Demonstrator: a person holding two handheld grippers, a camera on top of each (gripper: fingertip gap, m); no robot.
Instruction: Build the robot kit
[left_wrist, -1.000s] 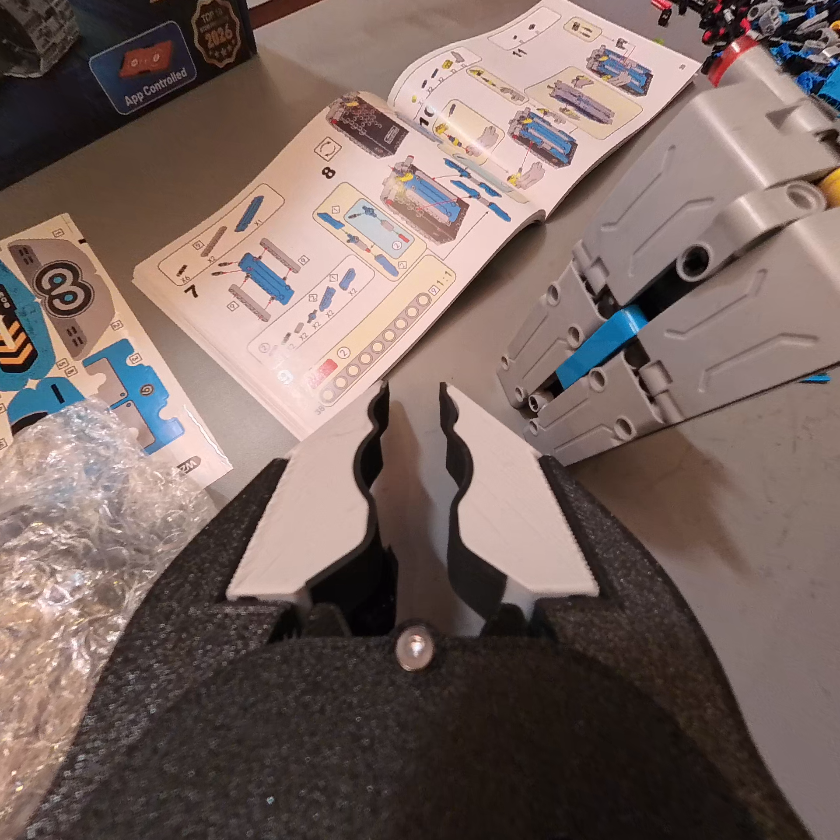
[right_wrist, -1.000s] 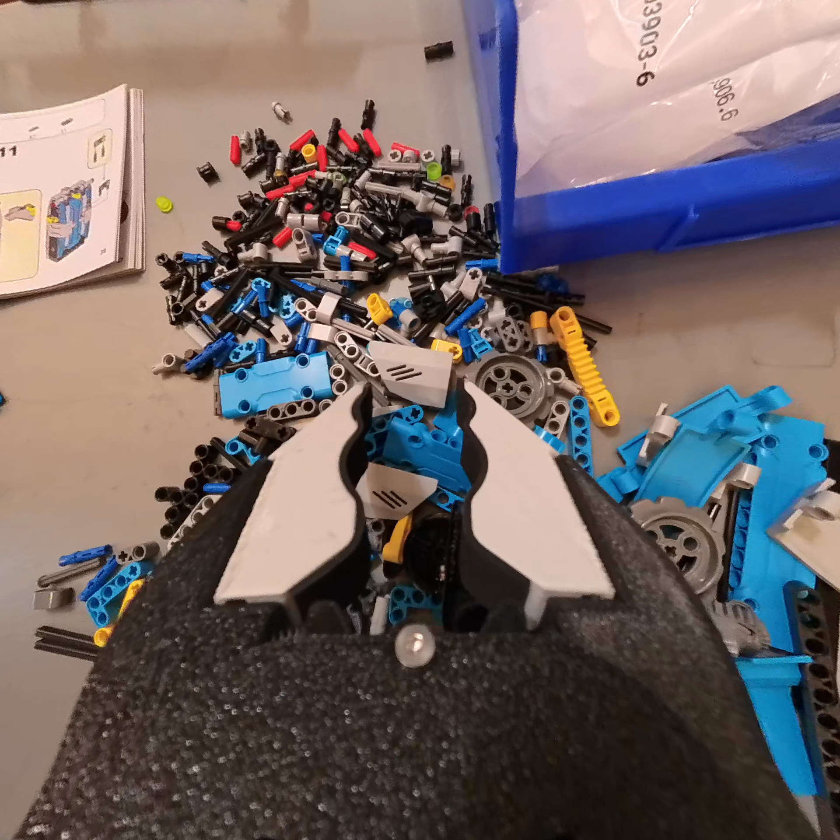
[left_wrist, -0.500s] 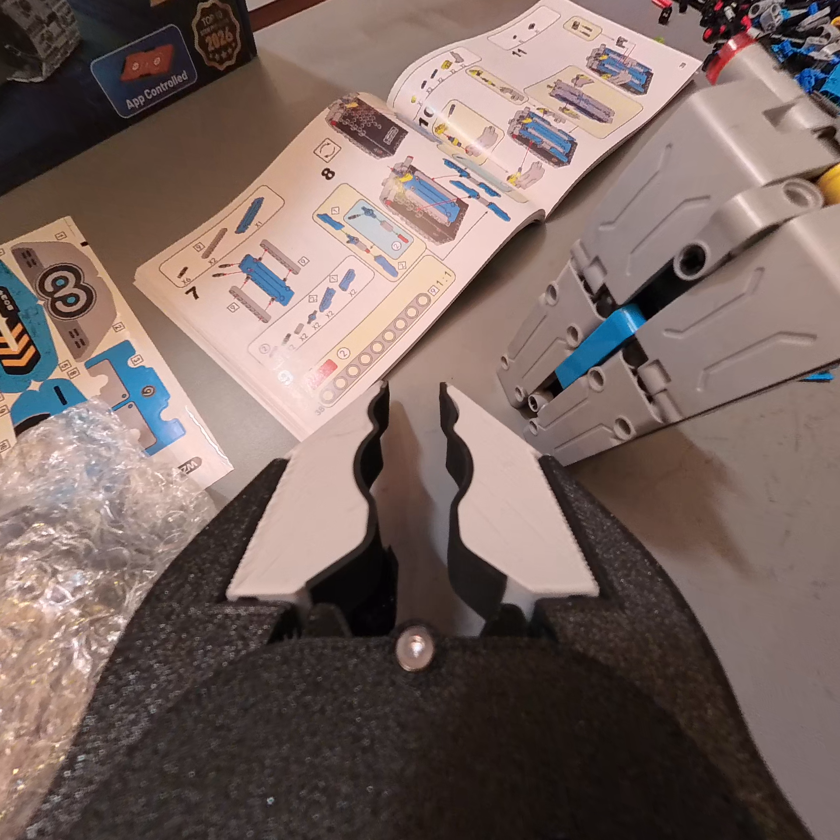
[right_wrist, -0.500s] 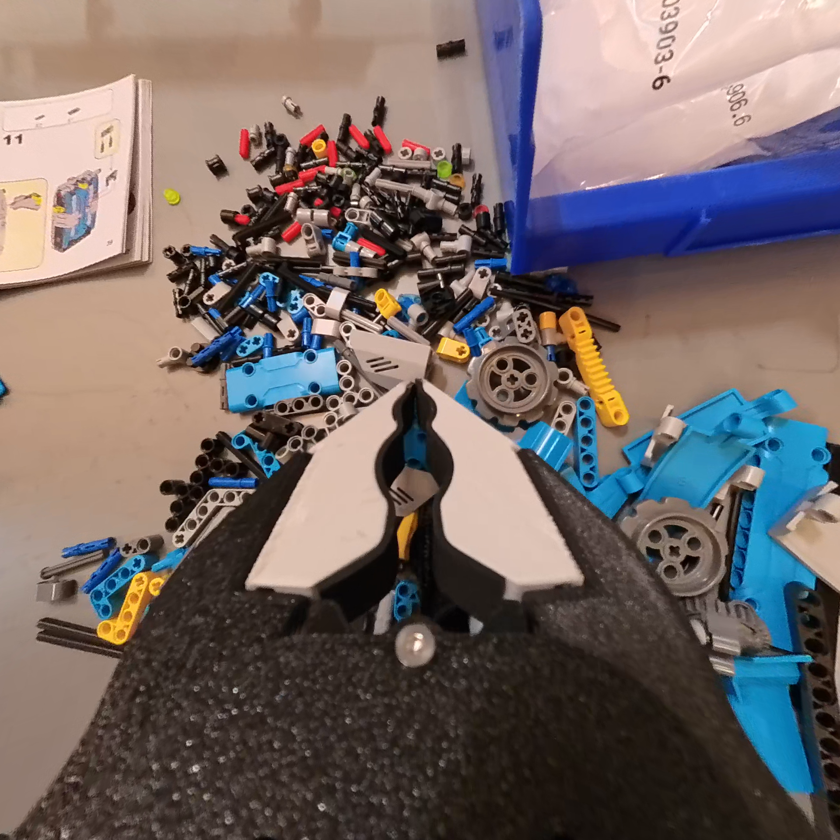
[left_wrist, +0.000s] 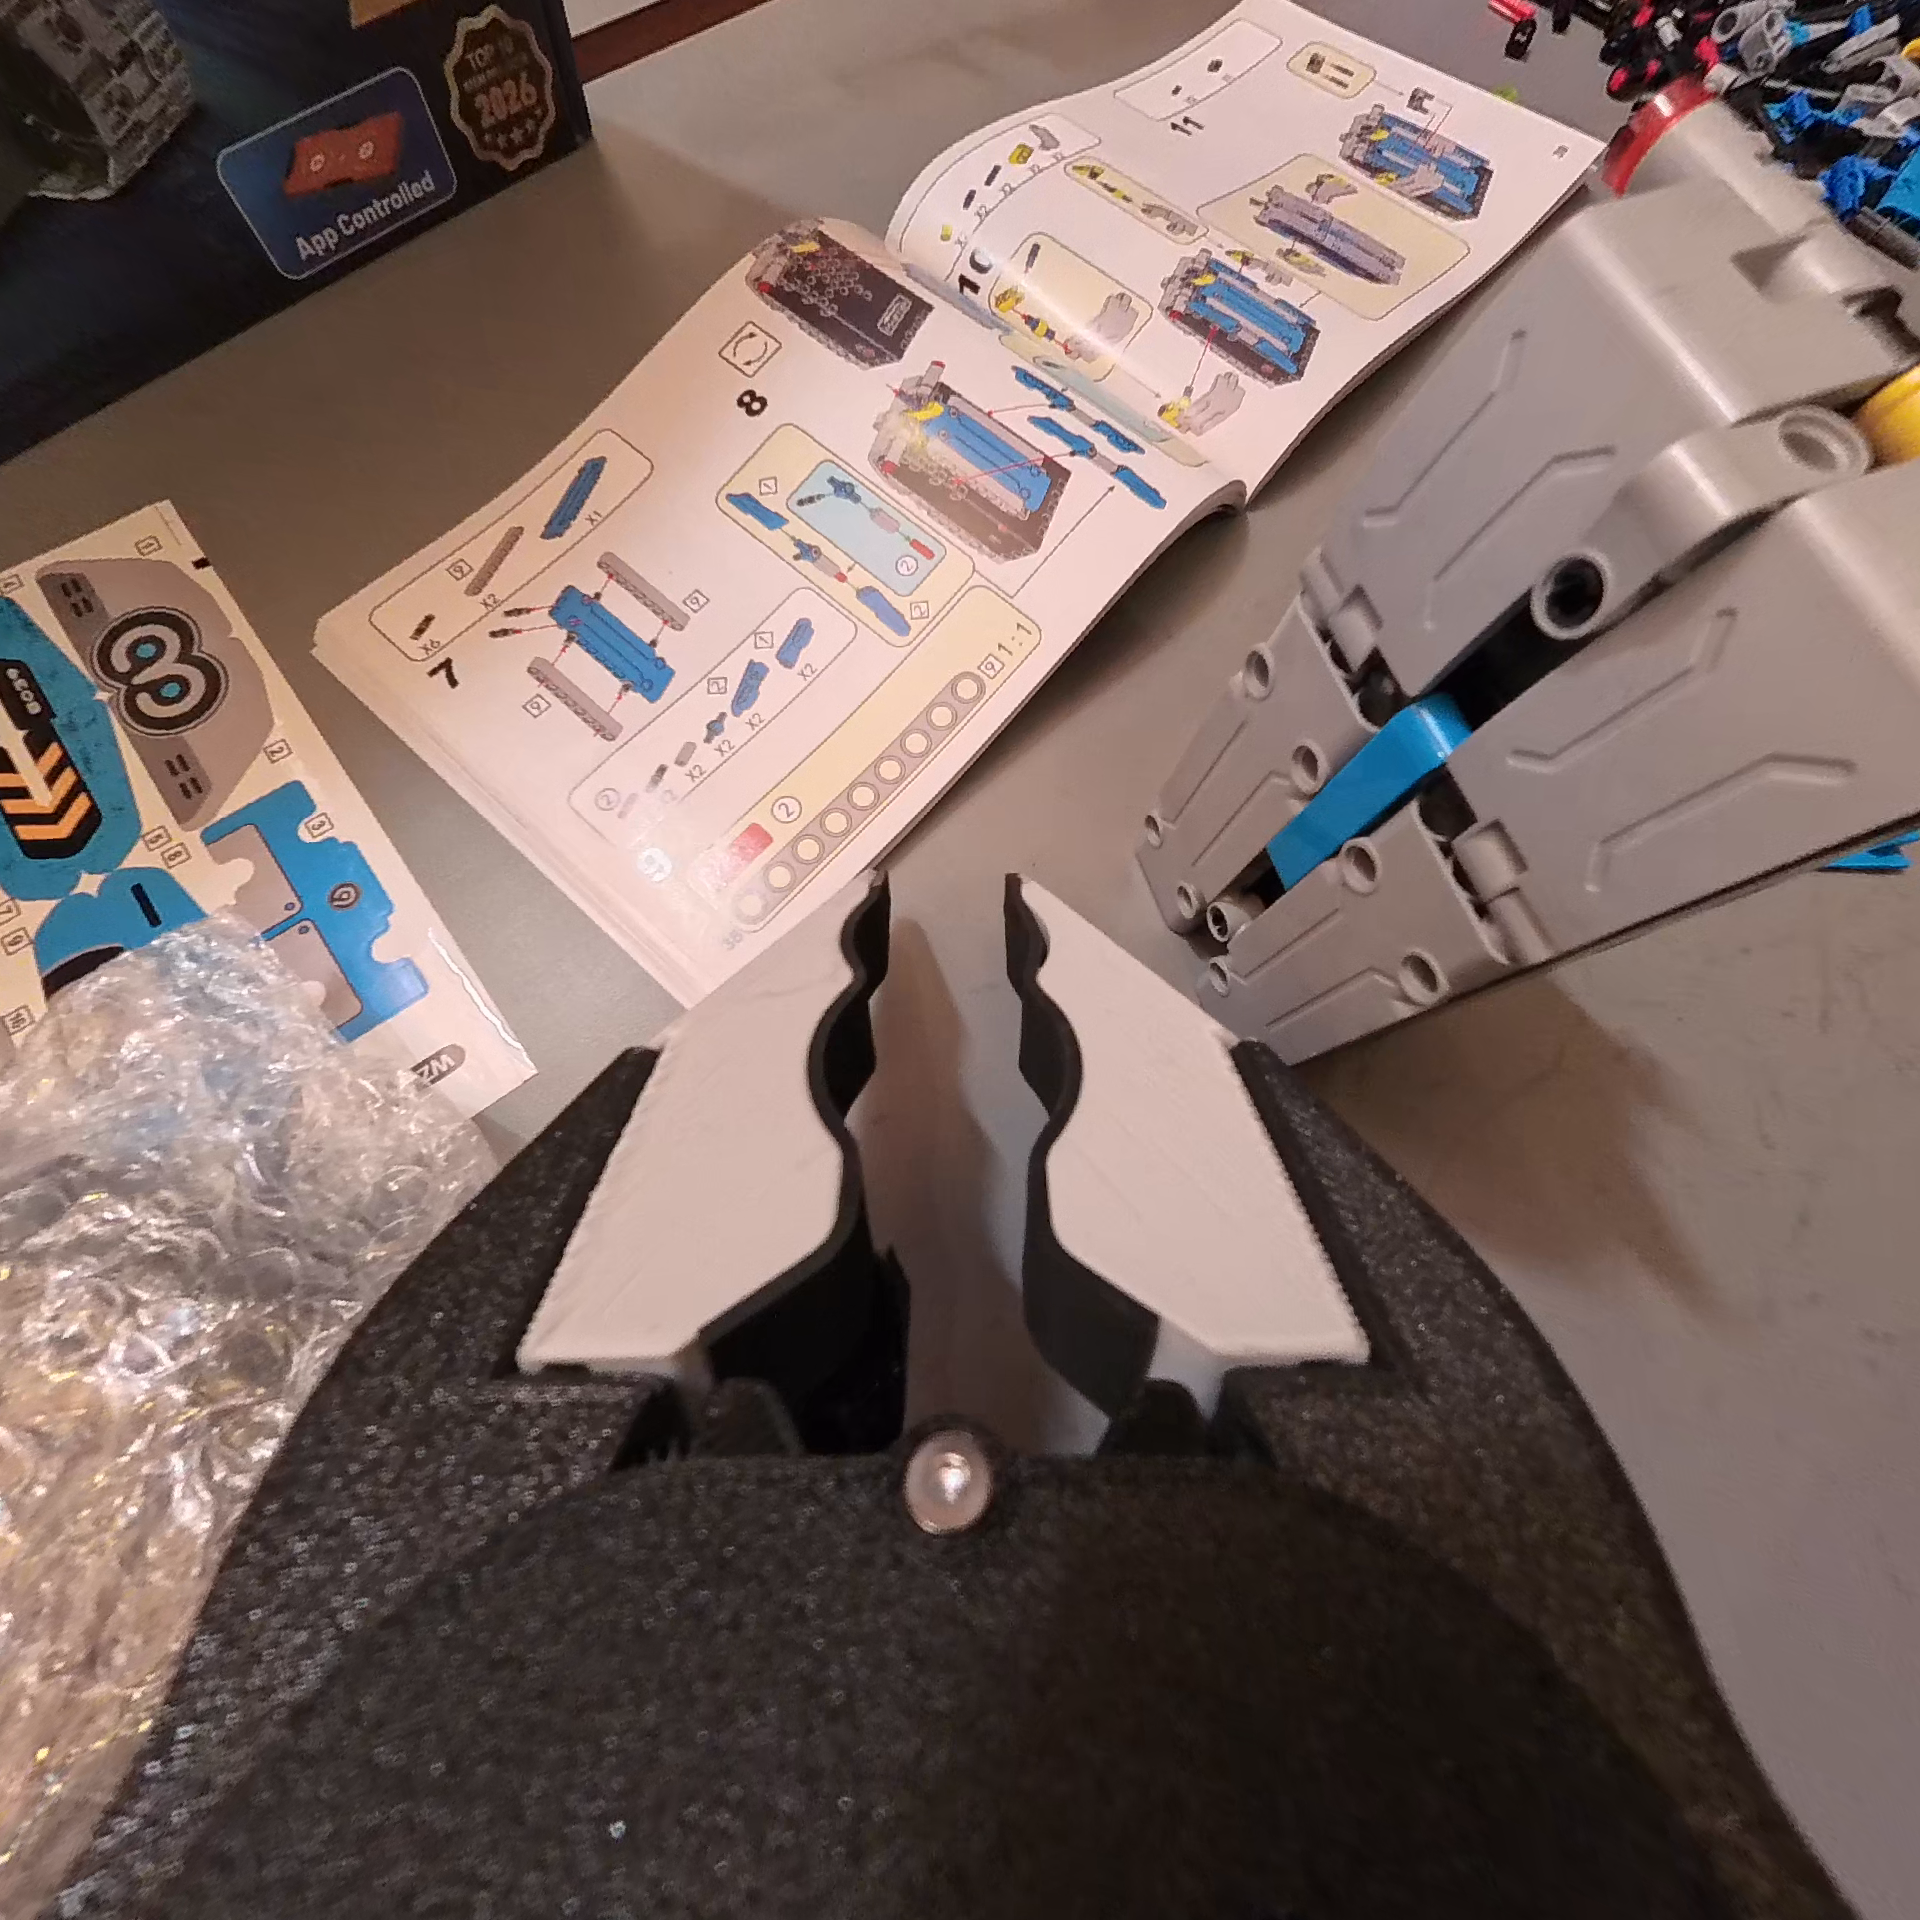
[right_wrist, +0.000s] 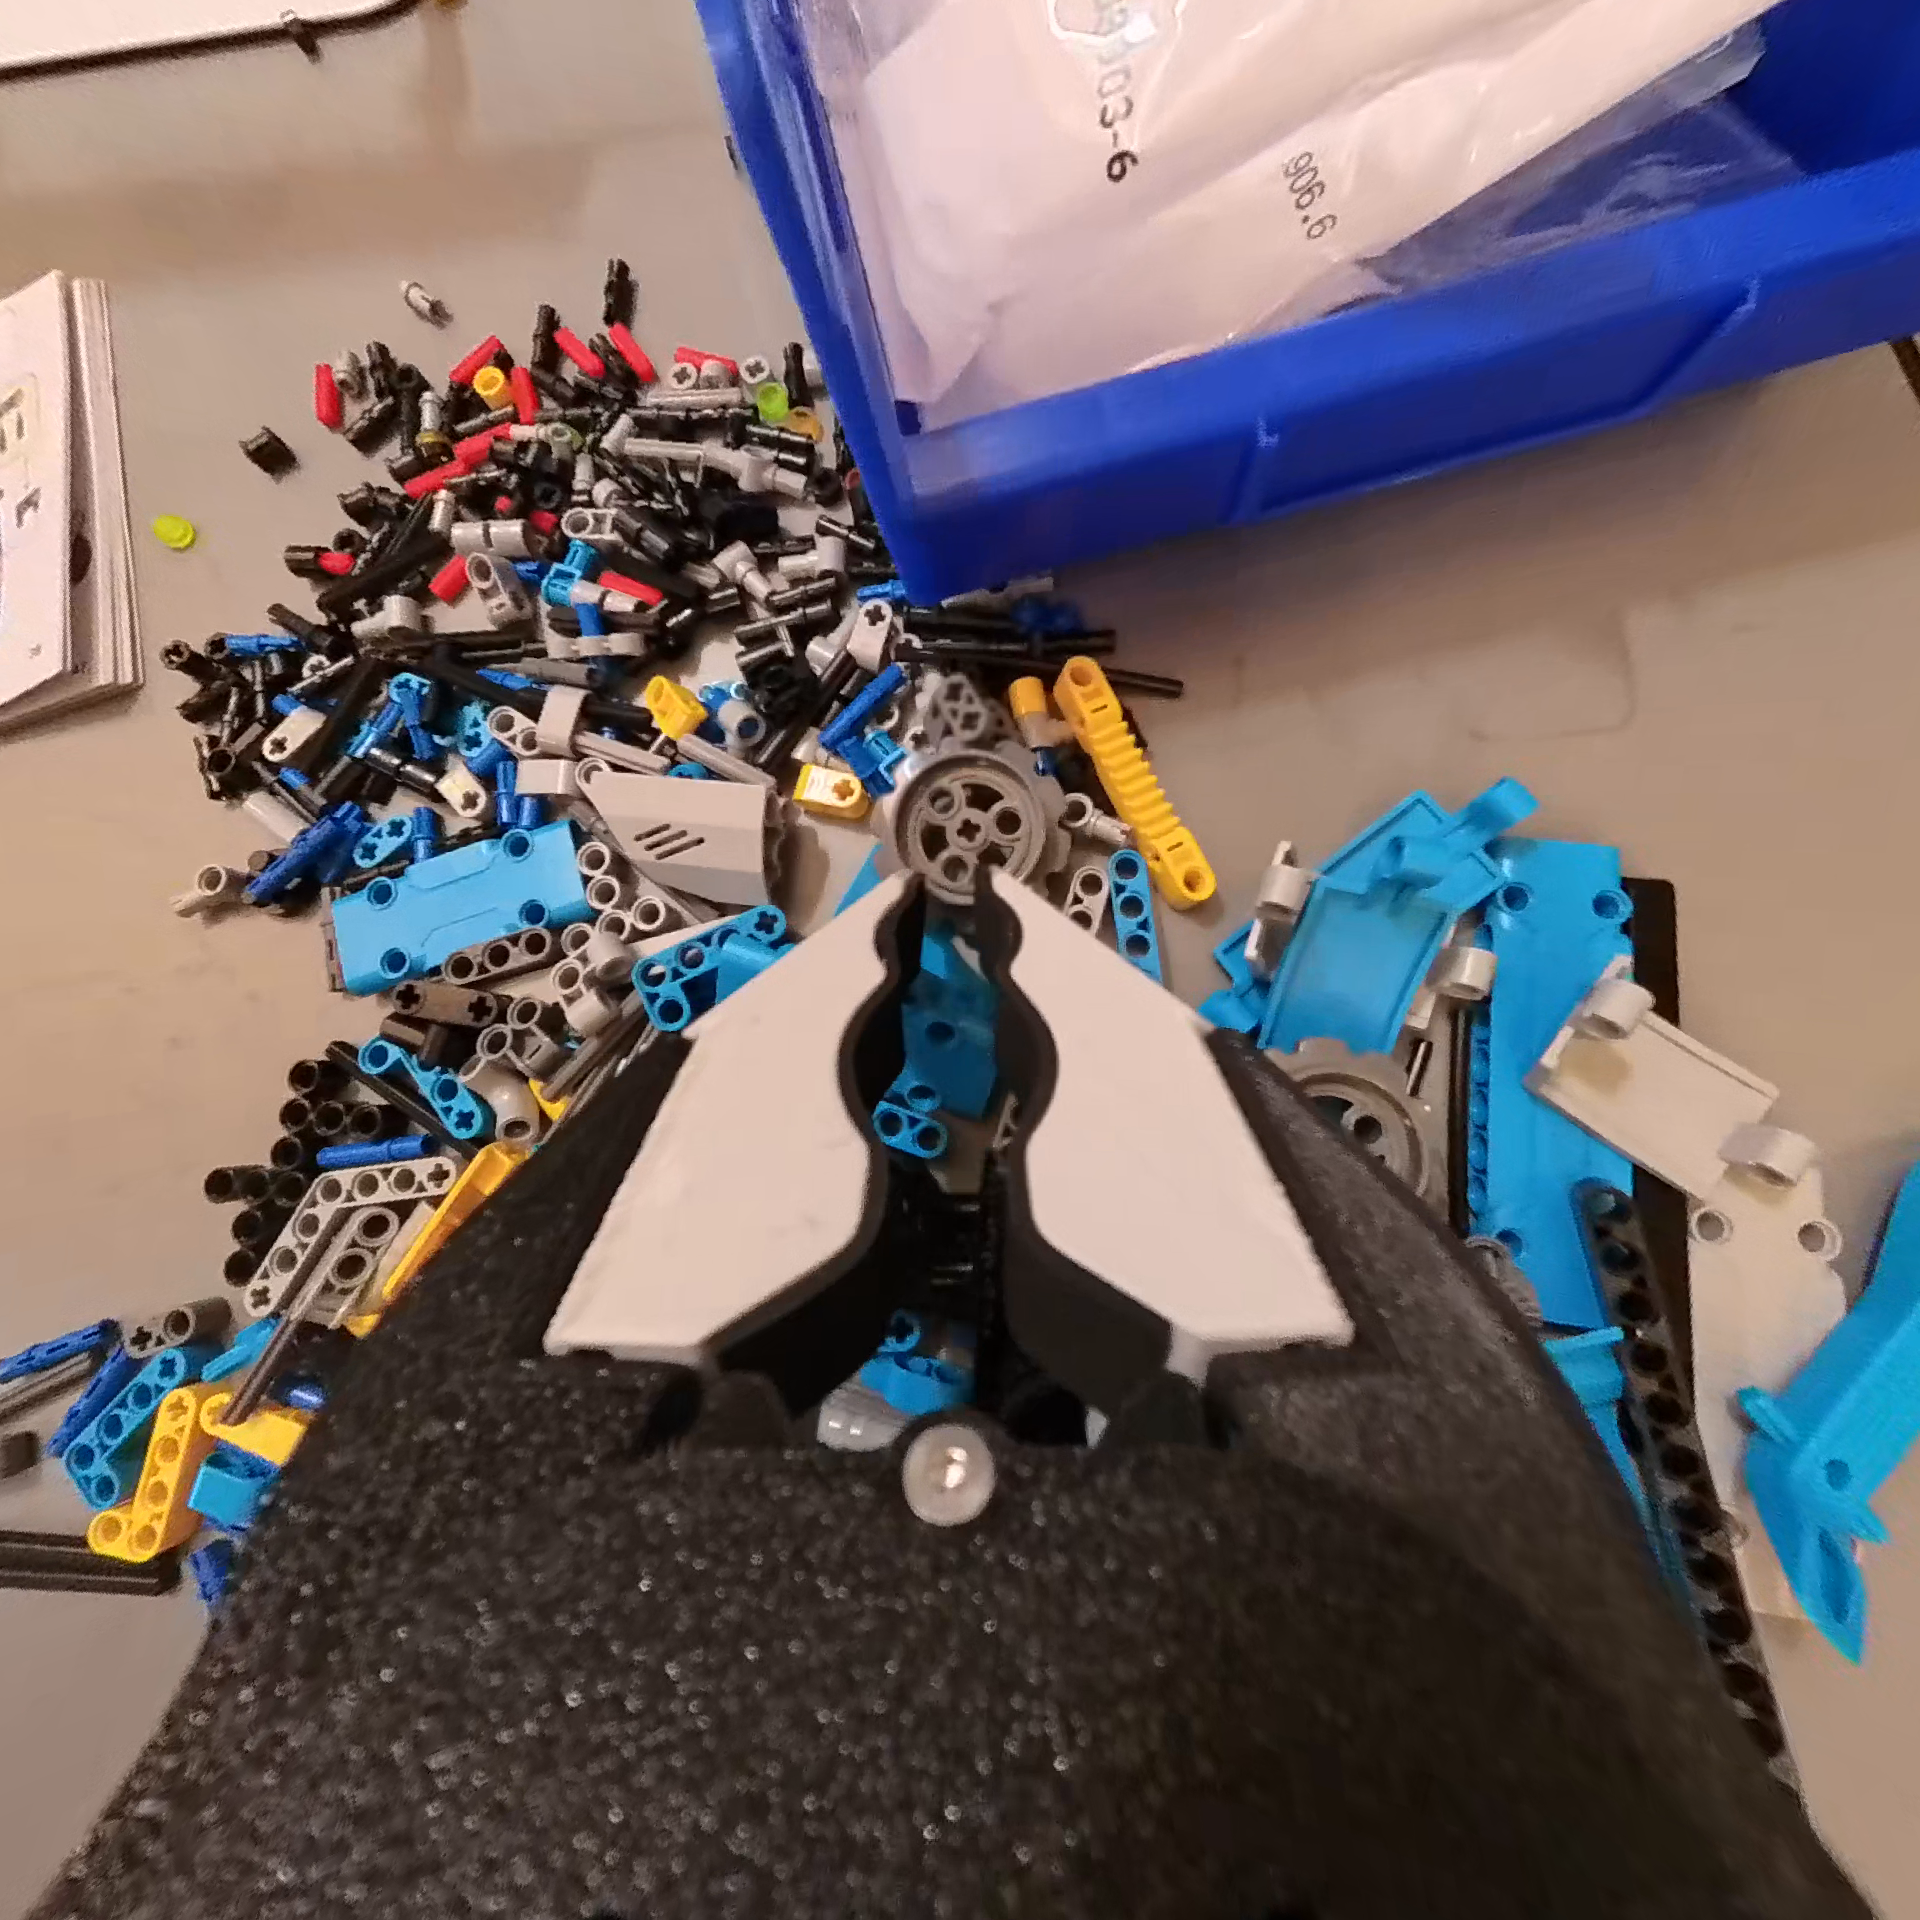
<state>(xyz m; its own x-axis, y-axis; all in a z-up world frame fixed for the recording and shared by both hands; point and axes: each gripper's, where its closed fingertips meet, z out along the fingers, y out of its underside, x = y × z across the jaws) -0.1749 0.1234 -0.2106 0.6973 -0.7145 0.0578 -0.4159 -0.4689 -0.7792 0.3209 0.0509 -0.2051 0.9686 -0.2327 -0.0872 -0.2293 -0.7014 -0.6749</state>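
The left gripper (left_wrist: 943, 894) hangs over the grey surface (left_wrist: 1558, 1299) with its fingers apart and nothing between them. Just ahead of it lies an open instruction booklet (left_wrist: 831, 540). To its right, near the fingertips, stands a grey block model (left_wrist: 1579, 665) with a blue piece (left_wrist: 1361, 790) showing in its gap. To its left lie a sticker sheet (left_wrist: 197, 748) and a crumpled clear plastic bag (left_wrist: 156, 1195), and a dark box (left_wrist: 260, 156) sits at the far left corner.

The right gripper (right_wrist: 954, 878) is over a heap of small building parts (right_wrist: 582, 644), its fingers drawn close together and clamped on the lower edge of a grey wheel (right_wrist: 966, 826). Large light-blue panels (right_wrist: 1455, 935) lie to its right, a yellow toothed bar (right_wrist: 1132, 779) sits just beside the wheel, and a blue bin (right_wrist: 1351, 405) holding white plastic bags (right_wrist: 1195, 135) stands beyond the heap.
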